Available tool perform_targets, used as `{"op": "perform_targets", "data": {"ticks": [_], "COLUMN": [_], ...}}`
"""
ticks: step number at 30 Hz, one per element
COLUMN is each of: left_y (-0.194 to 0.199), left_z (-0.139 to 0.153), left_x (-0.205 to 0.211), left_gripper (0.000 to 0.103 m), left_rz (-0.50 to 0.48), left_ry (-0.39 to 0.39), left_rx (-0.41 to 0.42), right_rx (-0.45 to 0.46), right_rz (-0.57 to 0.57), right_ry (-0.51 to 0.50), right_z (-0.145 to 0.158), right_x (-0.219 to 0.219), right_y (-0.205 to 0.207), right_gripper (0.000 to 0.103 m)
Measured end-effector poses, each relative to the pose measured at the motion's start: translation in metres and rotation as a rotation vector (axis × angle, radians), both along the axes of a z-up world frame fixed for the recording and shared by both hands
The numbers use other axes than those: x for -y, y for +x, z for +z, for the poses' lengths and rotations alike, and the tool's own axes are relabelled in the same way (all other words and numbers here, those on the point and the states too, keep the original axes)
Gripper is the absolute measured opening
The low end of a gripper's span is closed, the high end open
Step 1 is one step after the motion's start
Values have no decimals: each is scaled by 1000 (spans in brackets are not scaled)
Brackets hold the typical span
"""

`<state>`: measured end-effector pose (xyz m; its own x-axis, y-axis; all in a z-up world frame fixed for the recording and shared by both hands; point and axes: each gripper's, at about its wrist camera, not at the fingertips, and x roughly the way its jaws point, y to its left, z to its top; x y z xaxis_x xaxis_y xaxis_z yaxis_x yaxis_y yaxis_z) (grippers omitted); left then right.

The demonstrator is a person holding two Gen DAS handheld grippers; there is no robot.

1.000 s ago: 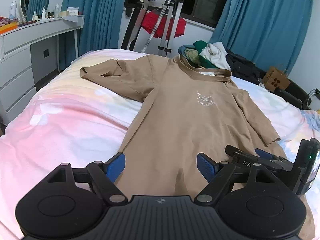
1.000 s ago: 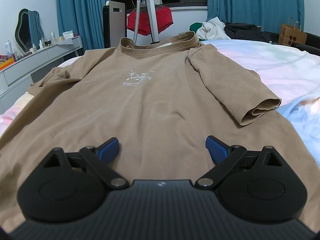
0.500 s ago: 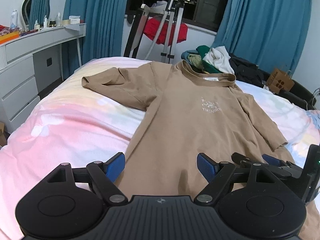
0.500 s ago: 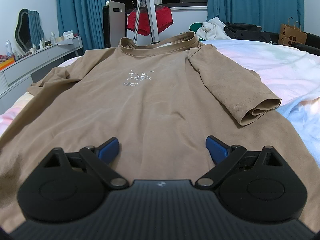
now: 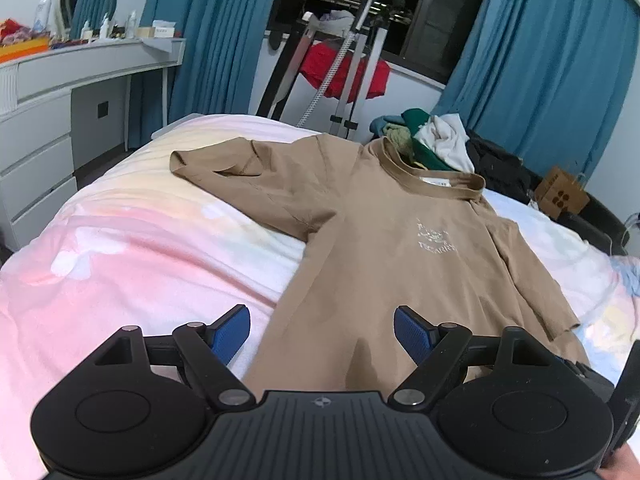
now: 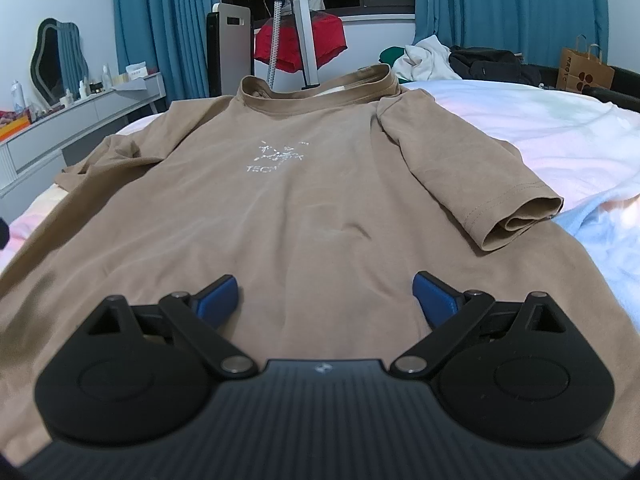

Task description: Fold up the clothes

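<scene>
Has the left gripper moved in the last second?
Yes. The left gripper shifted left: the tan T-shirt edge now runs between its open fingers, with more bedsheet showing.

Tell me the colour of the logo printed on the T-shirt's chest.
The logo on the tan T-shirt is silvery white, clearest in the right wrist view.

The tan T-shirt (image 6: 304, 208) bears a cracked pale chest print whose first letters read "TEC" — the rest is illegible — and the brown paper bag (image 6: 585, 72) shows letters too small to read.
</scene>
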<state>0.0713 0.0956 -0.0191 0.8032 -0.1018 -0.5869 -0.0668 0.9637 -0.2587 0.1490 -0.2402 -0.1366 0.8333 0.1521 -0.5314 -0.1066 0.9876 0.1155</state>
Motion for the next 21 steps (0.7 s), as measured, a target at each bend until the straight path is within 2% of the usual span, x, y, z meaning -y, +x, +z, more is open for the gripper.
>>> {"op": "perform_targets", "data": {"ticks": [1, 4, 6, 8, 10, 11, 14, 16, 18, 20, 21], "left_y": [1, 5, 6, 7, 6, 6, 5, 6, 6, 6, 6], "left_z": [-1, -4, -6, -7, -8, -8, -9, -11, -12, -12, -13], "left_x": [-2, -6, -6, -4, 0, 1, 5, 6, 8, 9, 9], "left_gripper": [81, 81, 81, 81, 81, 81, 81, 81, 81, 81, 81], "left_rz": [3, 15, 18, 14, 8, 4, -8, -13, -14, -14, -14], "left_ry": [-10, -22, -29, -29, -23, -21, -19, -16, -12, -7, -5], "left_rx": [-4, -16, -24, -30, -31, -32, -36, -40, -42, -43, -43], "right_rx": [-9, -37, -69, -92, -31, 36, 239, 280, 196, 62, 13], "right_rz": [-1, 20, 39, 62, 10, -15, -75, -149, -210, -228, -231], "right_ry": [-6, -19, 1, 62, 190, 232, 188, 157, 170, 240, 272], "right_z": [0, 4, 10, 19, 35, 48, 83, 93, 89, 73, 64], "right_x": [-1, -5, 1, 10, 26, 34, 53, 71, 91, 114, 122], "right_y": [2, 4, 4, 5, -1, -6, -19, -15, 3, 25, 34], "right_gripper": [103, 103, 103, 103, 103, 103, 103, 103, 100, 83, 69]}}
